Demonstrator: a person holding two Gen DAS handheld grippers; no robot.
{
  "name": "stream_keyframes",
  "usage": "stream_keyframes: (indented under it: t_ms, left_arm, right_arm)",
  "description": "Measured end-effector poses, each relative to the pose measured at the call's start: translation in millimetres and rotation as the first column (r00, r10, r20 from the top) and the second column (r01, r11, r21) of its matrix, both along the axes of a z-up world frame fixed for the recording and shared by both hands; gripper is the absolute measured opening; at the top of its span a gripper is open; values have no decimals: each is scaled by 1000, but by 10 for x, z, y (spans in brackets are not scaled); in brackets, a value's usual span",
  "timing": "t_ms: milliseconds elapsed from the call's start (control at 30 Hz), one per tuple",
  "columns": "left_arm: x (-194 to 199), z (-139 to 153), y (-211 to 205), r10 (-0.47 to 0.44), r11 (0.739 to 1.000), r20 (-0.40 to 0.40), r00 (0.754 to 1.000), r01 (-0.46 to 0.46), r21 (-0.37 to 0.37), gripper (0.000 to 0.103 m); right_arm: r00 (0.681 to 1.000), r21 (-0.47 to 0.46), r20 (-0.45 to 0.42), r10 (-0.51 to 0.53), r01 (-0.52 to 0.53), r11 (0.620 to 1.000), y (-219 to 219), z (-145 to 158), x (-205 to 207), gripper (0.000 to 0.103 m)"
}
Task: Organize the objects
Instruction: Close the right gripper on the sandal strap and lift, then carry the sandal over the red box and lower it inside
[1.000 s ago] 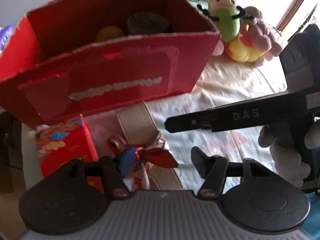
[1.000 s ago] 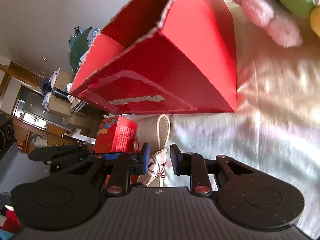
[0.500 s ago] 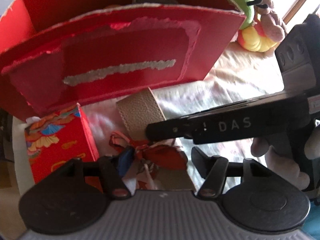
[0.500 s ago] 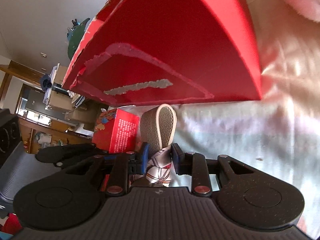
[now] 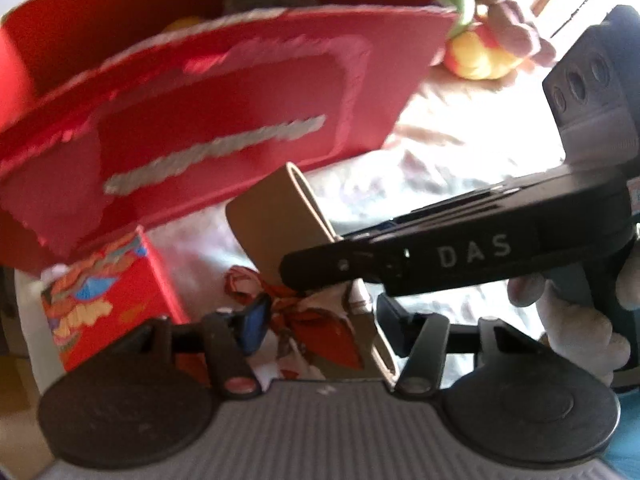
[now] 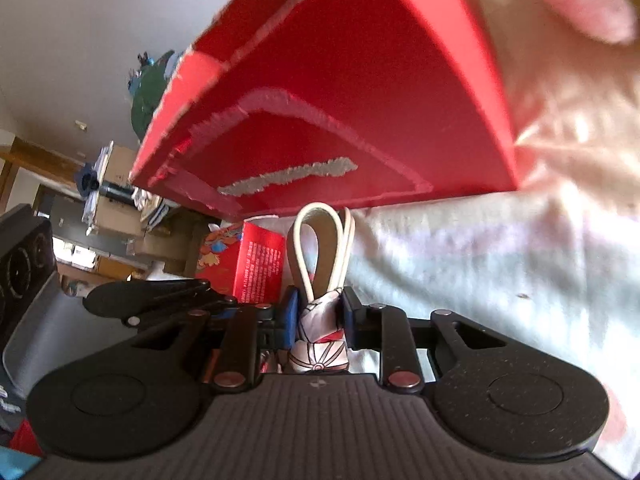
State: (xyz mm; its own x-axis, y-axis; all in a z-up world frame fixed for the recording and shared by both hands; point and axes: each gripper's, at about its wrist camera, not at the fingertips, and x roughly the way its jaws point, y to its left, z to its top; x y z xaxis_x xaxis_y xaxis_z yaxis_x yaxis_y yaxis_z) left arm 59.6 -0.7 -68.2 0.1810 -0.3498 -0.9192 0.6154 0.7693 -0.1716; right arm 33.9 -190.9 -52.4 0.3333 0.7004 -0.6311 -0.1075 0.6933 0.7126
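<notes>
Strap: a folded beige leather strap [image 6: 324, 248], tied round with a patterned red-and-white scarf [image 6: 320, 344], is seen standing on edge, its loop pointed toward the red box.
Right gripper [image 6: 319, 318]: its fingers are clenched on the scarf-wrapped middle of the strap; in the left wrist view it [image 5: 352, 268] is seen reaching in from the right, marked "DAS".
Left gripper [image 5: 320, 320]: its fingers are spread wide, released, with the scarf [image 5: 312, 320] and strap [image 5: 276, 220] lying between them; contact cannot be told.
Red box [image 5: 224, 92]: a torn cardboard box, open at the top, is placed just beyond the strap; a dark round thing and a yellow one are dimly seen inside.
Small carton [image 5: 104, 300]: a red printed carton is set near left, just beside the strap.
Plush toys [image 5: 488, 40]: these are placed far right, behind the box.
Cloth [image 6: 500, 264]: a pale cloth is spread under everything.
</notes>
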Motion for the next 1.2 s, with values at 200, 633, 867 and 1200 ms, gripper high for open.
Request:
stream_keyframes:
  t_ms: [200,633,867,1200]
  left_arm:
    - [-101,232,-276,-170,984,54,984,173,-45,55]
    - [-91,1179,-730,-357,894,353,865,425,-138,53]
    - [264,1685,-486,-254,917,486,837,367,-153,54]
    - [999,1736,212,-88,978,453,887,163,-130,53]
  right_arm:
    - [990,-11,23,-141,141,990,-356,224,-242,24]
    - [893,-30,301,-334,359,933,-806,1235,-454,23]
    - [866,-26,430,-257,296,955,-554,1694,91,23]
    - [926,-56,359,-115,145,988,219,1535,1050,23]
